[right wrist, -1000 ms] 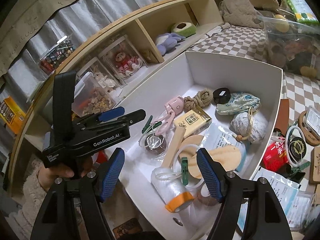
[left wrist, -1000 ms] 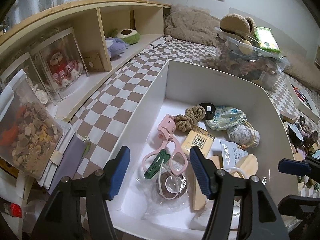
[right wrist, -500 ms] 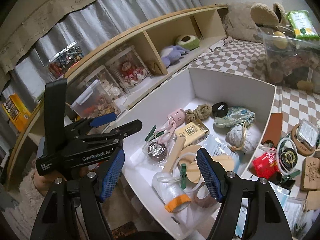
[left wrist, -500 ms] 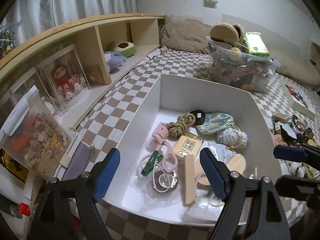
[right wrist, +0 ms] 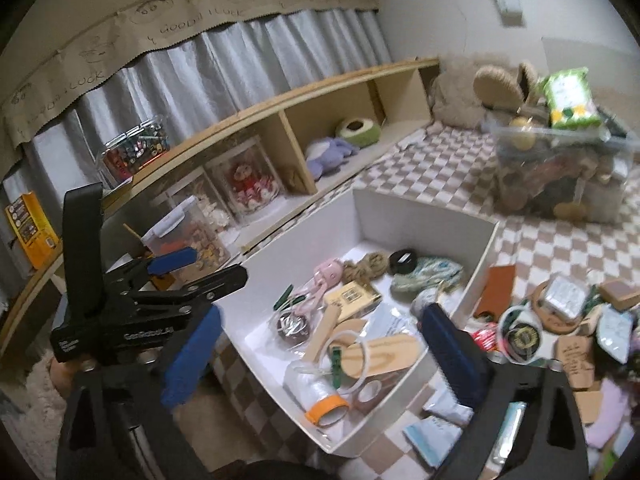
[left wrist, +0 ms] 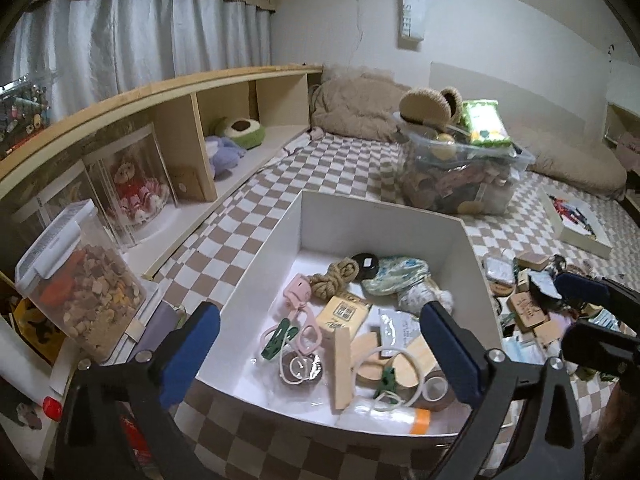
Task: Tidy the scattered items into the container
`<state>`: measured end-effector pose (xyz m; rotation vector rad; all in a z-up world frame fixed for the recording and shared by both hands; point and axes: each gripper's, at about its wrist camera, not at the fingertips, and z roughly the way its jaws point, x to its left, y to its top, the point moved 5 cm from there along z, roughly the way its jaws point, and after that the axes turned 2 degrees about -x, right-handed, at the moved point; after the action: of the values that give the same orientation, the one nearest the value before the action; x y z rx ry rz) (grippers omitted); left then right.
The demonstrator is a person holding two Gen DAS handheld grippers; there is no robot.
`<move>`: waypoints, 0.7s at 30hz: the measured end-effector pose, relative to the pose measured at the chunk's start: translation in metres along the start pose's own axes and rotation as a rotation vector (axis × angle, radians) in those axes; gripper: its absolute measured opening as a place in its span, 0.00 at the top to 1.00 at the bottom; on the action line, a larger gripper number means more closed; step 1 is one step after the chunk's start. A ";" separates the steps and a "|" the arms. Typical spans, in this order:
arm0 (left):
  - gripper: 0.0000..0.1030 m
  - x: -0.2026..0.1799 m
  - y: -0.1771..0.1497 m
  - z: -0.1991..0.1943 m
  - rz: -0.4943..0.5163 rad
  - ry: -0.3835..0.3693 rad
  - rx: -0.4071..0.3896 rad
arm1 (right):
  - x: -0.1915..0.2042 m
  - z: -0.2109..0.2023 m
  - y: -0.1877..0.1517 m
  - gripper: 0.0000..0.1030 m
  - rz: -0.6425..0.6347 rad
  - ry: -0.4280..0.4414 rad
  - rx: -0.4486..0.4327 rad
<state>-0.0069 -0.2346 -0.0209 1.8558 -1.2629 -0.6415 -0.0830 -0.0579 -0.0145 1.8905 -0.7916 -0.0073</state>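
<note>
A white box (left wrist: 380, 216) (right wrist: 420, 210) sits on the checkered bed. It holds several items: a rope knot (left wrist: 335, 276), a yellow packet (left wrist: 344, 314), a wooden block (left wrist: 342, 372), green clips and a tape roll (right wrist: 326, 404). Scattered items (right wrist: 560, 320) lie to the right of the box: wooden tags, coasters, packets. My left gripper (left wrist: 320, 356) is open and empty, held above the box's near edge; it also shows in the right wrist view (right wrist: 192, 272). My right gripper (right wrist: 320, 360) is open and empty over the box's near right part; it also shows in the left wrist view (left wrist: 592, 308).
A wooden shelf (left wrist: 192, 120) with plush toys and clear jars runs along the left. A clear bin (left wrist: 460, 176) full of things stands behind the box. A flat white box (left wrist: 576, 220) lies at the right. A food jar (left wrist: 80, 280) stands at near left.
Both grippers have pulled up and back from the box, so more of the room shows. Both stay open and empty. The items in the box have not moved.
</note>
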 end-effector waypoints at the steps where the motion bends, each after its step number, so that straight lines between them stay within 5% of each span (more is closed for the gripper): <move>1: 0.00 -0.001 0.000 -0.003 -0.006 -0.003 -0.005 | 0.000 -0.004 0.001 0.00 -0.010 -0.013 -0.011; 21: 0.00 -0.030 -0.018 -0.024 -0.002 -0.053 0.003 | -0.021 -0.049 -0.011 0.00 -0.095 -0.181 -0.076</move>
<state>0.0098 -0.1957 -0.0227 1.8534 -1.2974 -0.6944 -0.0771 -0.0045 -0.0078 1.8718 -0.8105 -0.2667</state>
